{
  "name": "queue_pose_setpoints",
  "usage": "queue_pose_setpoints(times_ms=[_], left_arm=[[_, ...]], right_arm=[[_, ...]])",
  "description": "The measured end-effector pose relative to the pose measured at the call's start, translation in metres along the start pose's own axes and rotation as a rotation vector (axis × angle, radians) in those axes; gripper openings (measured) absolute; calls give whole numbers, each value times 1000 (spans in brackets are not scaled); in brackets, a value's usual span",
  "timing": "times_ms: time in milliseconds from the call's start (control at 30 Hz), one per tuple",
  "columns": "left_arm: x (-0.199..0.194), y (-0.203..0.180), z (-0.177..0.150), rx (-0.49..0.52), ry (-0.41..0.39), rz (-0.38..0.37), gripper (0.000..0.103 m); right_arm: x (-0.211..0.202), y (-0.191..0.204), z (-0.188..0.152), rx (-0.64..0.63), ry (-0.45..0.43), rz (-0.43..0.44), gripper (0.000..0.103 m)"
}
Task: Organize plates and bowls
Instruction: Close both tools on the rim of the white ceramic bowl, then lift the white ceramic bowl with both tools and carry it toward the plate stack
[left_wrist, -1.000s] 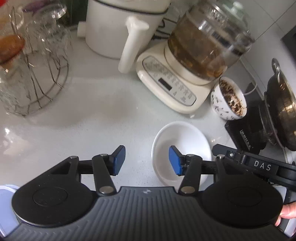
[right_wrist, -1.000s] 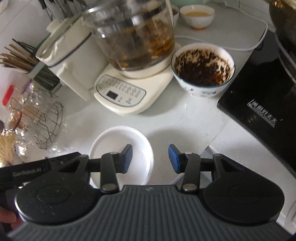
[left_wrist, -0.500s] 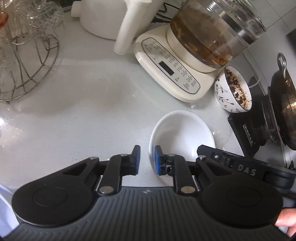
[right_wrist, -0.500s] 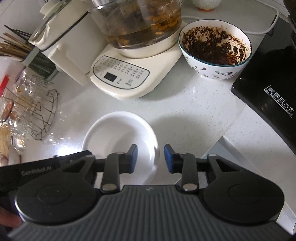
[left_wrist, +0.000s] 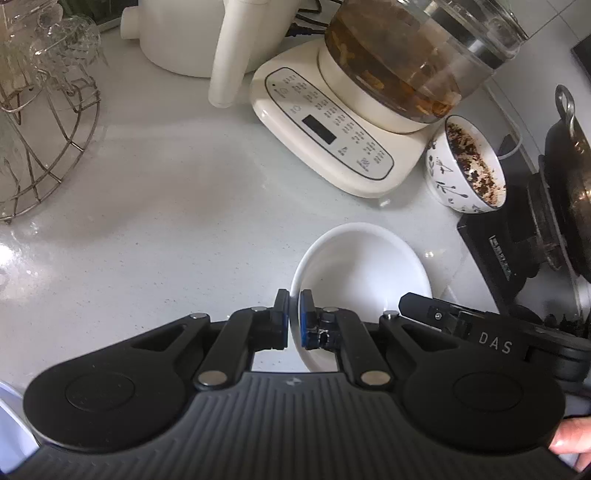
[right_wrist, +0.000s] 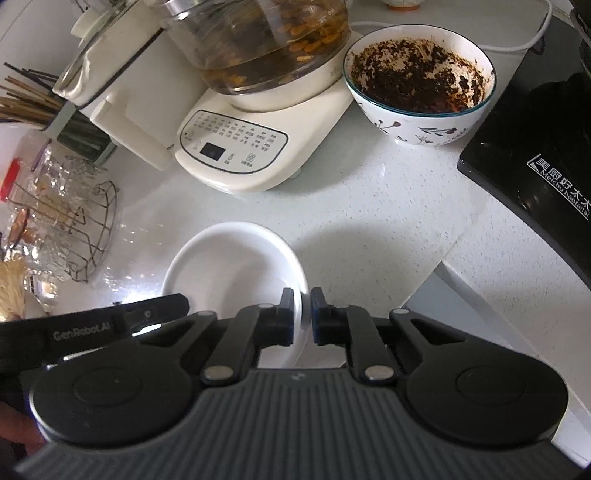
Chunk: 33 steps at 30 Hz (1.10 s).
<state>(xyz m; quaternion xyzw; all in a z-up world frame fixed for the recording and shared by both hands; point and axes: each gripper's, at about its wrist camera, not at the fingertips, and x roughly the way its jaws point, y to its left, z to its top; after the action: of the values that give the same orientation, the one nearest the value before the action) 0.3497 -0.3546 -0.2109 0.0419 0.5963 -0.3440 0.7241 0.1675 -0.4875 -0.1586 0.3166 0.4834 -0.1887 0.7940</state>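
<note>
tabletop (left_wrist: 155, 206): pale speckled stone, glossy, bright window glare on its left part. kitchen setting. black induction hob (right_wrist: 535, 147) sits at the right edge with a dark pan (left_wrist: 569, 147) on it. toward the back edge, a cream kettle base (right_wrist: 236, 155) carries a glass pot (left_wrist: 410, 59) of brown liquid; a white jug (left_wrist: 192, 33) stands just beside it. wire rack (left_wrist: 40, 122) with glassware near the back left corner. patterned bowl (right_wrist: 421, 85), smeared with dark residue, stands between kettle base and hob, touching neither as far as i can tell.

task item: white plate (left_wrist: 362, 266), shallow and unsoiled, near the front edge, well apart from the dirty bowl.

left gripper (left_wrist: 293, 319): jaws clenched on the plate's left rim, one blue pad inside the rim, one outside. right gripper (right_wrist: 302, 317): jaws likewise pinching the opposite rim, a sliver of rim visible between the pads. judgement: two opposed rim grips keep a smooth glazed plate level and stop it pivoting, which one pinch alone might allow.

cannot tell whether the plate is resting on the tabletop or just lifted. destination not in view.
</note>
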Motion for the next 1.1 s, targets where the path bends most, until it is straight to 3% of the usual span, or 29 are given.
queue_pose_setpoints(times_ms=[533,1100], left_arm=[[-33,-3,-1,2,-43,-21,7],[-96,17,-10,-12,-92,-51,7]], right_arm=[[-25,5,-4,-4,-53,49,12],[-59,42,-8,-29,-113,104,12]])
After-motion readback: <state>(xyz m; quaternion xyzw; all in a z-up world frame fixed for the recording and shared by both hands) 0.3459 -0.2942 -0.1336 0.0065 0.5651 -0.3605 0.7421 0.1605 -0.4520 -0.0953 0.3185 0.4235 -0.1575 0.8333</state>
